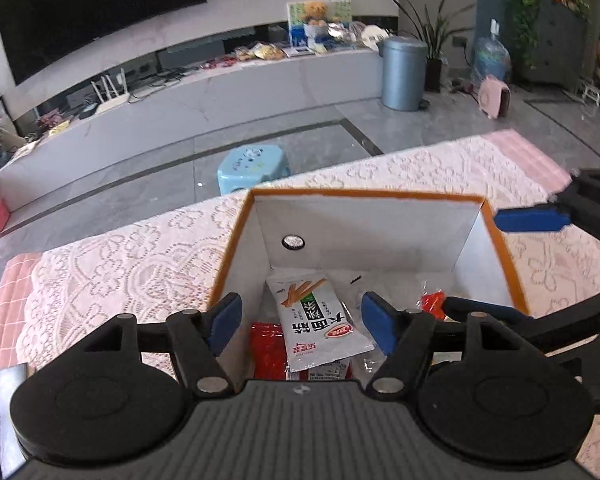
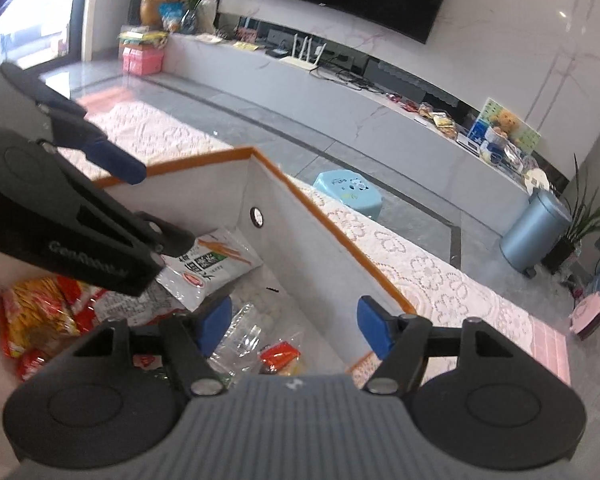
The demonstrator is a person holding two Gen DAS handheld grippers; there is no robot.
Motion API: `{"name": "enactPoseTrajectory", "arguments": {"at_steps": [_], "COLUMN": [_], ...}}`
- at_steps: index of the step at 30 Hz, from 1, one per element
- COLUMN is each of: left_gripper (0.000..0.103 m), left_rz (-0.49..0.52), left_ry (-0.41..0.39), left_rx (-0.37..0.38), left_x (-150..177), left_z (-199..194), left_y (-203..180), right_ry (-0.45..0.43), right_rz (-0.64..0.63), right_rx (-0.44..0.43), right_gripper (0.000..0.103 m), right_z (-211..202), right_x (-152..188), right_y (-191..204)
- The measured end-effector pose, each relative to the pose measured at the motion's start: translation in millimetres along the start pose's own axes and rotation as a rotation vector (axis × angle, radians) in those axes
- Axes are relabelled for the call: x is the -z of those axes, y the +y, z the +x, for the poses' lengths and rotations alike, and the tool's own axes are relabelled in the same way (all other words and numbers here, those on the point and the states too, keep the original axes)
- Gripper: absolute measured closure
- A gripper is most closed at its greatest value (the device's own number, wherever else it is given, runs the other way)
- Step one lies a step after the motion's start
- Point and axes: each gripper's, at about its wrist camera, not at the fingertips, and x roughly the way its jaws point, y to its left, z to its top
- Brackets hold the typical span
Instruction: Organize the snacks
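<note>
Both tools (agape) above box (image 1: 504, 256)

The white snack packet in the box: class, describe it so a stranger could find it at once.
Start at the orange-rimmed box on the lace tablecloth. Look inside, near the far wall below its round metal eyelet. There the white packet lies flat on top of red packets; unlike them it is white, with orange sticks pictured and a green-and-black label.

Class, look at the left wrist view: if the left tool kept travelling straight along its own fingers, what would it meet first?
Most likely the white snack packet lying in the orange-rimmed box. The left tool is open with nothing held, pointing down into the box; depth is hard to judge.
</note>
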Motion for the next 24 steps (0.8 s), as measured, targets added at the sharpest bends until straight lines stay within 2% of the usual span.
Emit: {"name": "enactPoseTrajectory", "arguments": {"at_steps": [5,8,10,13,17,20,24], "left_gripper": [0.022,0.021,0.017,0.015,0.014,0.014,0.013], "left_rz": [-0.035,-0.057,-0.067,-0.075,-0.114,-0.171,-0.208], "left_ry": [-0.044,-0.099,-0.149,-0.228,-0.286,-0.343,-0.368], "left_rx": [-0.023,-0.006,0.012,0.012,-0.016,0.014,-0.019], "left_x": [-6,-7,-4,6,20,33,52], "left_z": [-39,-72,-95,-127,-160,-179,-194], "left_y": [-6,-12,-17,-26,-37,-42,-48], "right_ry": [-0.04,-0.059,-0.072,-0.105,-0.144,-0.178,-0.219], "right_rz": [0.121,0.195,0.243,0.298,0.34,0.366,0.398], "right_rx": [-0.031,-0.039,-0.029,-0.029,0.011,0.027,0.027], "right_gripper": [0.035,0.028,0.027,0.026,0.024,0.018,0.017], "right_z": [-41,-70,-92,-126,-166,-192,-221], "right_x": [1,0,1,9,25,39,62], "right_y": [-12,-17,-18,-16,-10,-3,11]}}
